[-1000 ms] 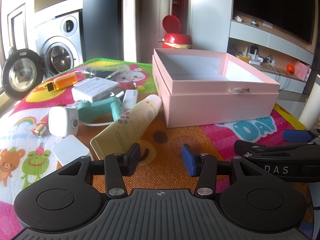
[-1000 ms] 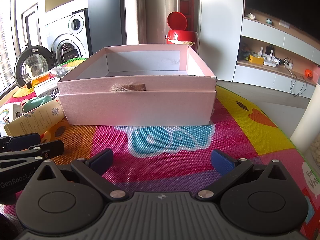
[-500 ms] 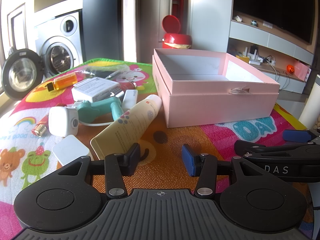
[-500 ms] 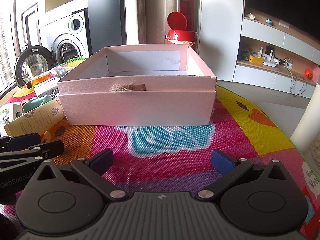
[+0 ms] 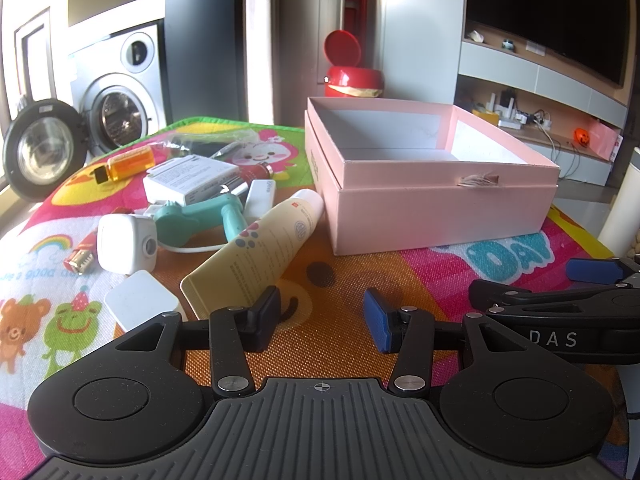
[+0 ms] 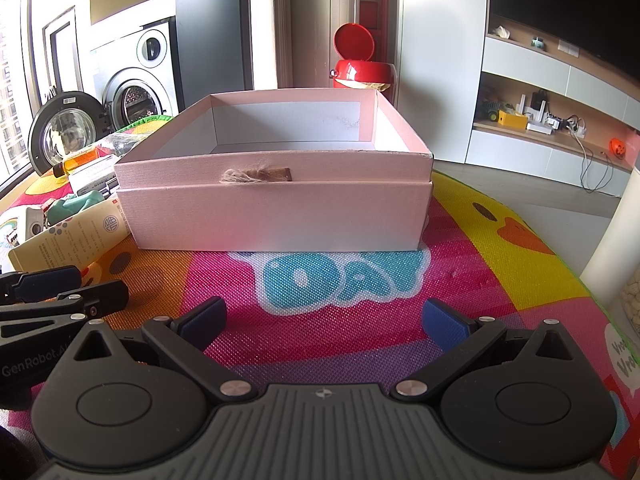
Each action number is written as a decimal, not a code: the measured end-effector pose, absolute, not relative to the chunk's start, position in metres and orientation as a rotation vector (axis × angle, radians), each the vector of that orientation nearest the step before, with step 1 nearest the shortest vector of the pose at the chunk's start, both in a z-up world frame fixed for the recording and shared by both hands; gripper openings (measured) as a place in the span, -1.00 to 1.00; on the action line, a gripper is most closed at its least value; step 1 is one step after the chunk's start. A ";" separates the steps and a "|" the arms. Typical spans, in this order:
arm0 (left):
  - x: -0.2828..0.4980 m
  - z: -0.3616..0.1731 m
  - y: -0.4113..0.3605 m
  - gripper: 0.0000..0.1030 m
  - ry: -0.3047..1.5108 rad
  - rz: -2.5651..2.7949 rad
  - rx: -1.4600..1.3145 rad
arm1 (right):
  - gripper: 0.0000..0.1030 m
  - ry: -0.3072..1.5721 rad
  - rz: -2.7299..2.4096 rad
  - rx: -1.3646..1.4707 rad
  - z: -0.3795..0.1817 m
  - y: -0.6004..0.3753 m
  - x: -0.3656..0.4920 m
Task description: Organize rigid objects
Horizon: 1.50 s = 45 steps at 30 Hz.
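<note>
Rigid objects are lying in a loose cluster on the left part of the colourful play mat [image 5: 328, 248], left of the pink box [image 5: 436, 208]. Going left to right in the left wrist view: a small red item [image 5: 82, 254] is resting at the far left edge of the cluster; a white rounded cube device [image 5: 126, 244] is sitting just beside it; a white square block [image 5: 142, 306] is lying nearer the camera; an orange bottle [image 5: 128, 165] is lying further back; a white flat packet [image 5: 190, 178] is resting behind a teal handled gadget [image 5: 200, 218]; a small white stick [image 5: 259, 197] is lying just right of the gadget; a cream tube [image 5: 260, 252] is lying tilted, its cap end pointing toward the box, its flat end close to the left gripper [image 5: 322, 314]. The left gripper is hovering low over the mat, its fingers standing apart and holding nothing. The pink box is standing open and upright, showing only bare interior walls. The right gripper [image 6: 322, 320] is facing the box's front wall from nearby, its fingers spread wide, gripping nothing. A red bin [image 6: 360, 66] is standing with lid raised behind the box
</note>
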<state>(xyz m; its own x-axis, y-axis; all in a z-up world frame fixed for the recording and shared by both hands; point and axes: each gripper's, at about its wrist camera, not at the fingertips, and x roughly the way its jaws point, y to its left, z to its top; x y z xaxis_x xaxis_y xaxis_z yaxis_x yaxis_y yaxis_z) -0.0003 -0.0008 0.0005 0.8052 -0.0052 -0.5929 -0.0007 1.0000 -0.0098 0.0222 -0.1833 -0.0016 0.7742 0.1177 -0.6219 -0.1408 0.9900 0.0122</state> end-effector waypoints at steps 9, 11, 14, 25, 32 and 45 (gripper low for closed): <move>0.000 0.000 -0.002 -0.01 0.634 0.000 -0.003 | 1.00 0.672 0.140 -0.036 -0.002 -0.184 0.022; 0.000 0.000 -0.002 -0.01 0.634 0.000 -0.002 | 1.00 0.672 0.140 -0.037 -0.002 -0.183 0.022; 0.000 0.000 -0.002 -0.01 0.634 0.000 -0.001 | 1.00 0.672 0.140 -0.037 -0.002 -0.183 0.022; 0.001 0.000 -0.003 -0.01 0.635 0.004 0.010 | 1.00 0.672 0.140 -0.036 -0.001 -0.184 0.022; 0.001 0.000 -0.002 -0.02 0.634 -0.003 -0.007 | 1.00 0.691 0.154 -0.037 0.001 -0.183 0.024; -0.039 0.043 0.110 -0.13 0.667 0.126 -0.251 | 1.00 0.783 0.223 -0.090 0.010 -0.185 0.033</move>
<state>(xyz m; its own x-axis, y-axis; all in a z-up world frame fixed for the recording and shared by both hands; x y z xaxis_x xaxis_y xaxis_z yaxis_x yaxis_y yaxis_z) -0.0394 0.1102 0.0428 0.7796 0.0357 -0.6253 -0.1957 0.9623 -0.1891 0.0334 -0.1849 0.0098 0.6866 0.1651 -0.7081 -0.2321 0.9727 0.0019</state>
